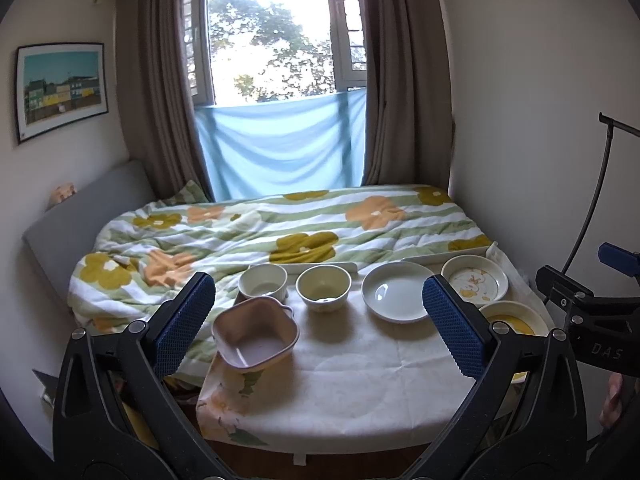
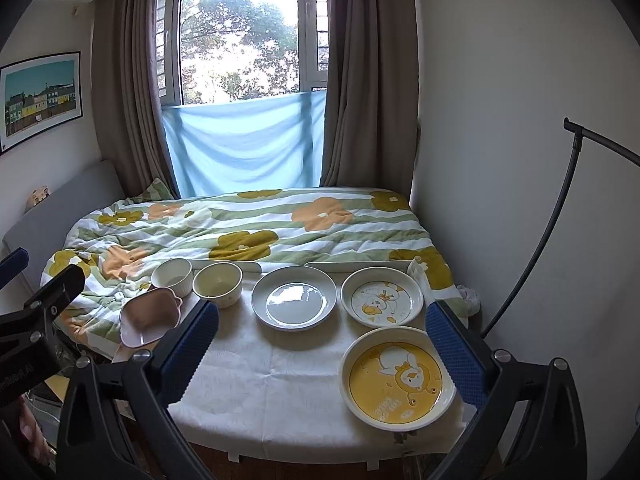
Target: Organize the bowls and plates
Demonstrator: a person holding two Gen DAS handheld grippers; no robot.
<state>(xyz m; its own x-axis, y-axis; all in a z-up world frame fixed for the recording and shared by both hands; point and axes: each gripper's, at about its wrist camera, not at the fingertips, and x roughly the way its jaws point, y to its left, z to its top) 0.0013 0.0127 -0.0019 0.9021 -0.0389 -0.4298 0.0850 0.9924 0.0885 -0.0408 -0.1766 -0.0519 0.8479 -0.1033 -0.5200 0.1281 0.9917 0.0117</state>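
Observation:
On a table with a white cloth (image 2: 280, 380) stand three bowls and three plates. A pink square bowl (image 1: 256, 334) (image 2: 150, 316) sits at the left edge. Behind it are a white ribbed bowl (image 1: 263, 282) (image 2: 172, 276) and a cream bowl (image 1: 323, 286) (image 2: 218, 283). A plain grey-white plate (image 1: 394, 290) (image 2: 294, 296), a white duck plate (image 1: 474, 278) (image 2: 382, 298) and a yellow duck plate (image 2: 398, 378) (image 1: 516, 320) lie to the right. My left gripper (image 1: 318, 324) is open and empty above the table's near side. My right gripper (image 2: 322, 354) is open and empty, its right finger beside the yellow plate.
A bed with a flowered quilt (image 2: 260, 224) lies right behind the table. White trays (image 2: 360, 266) sit along the table's far edge. A black curved stand (image 2: 532, 260) rises at the right by the wall. The window with curtains is behind the bed.

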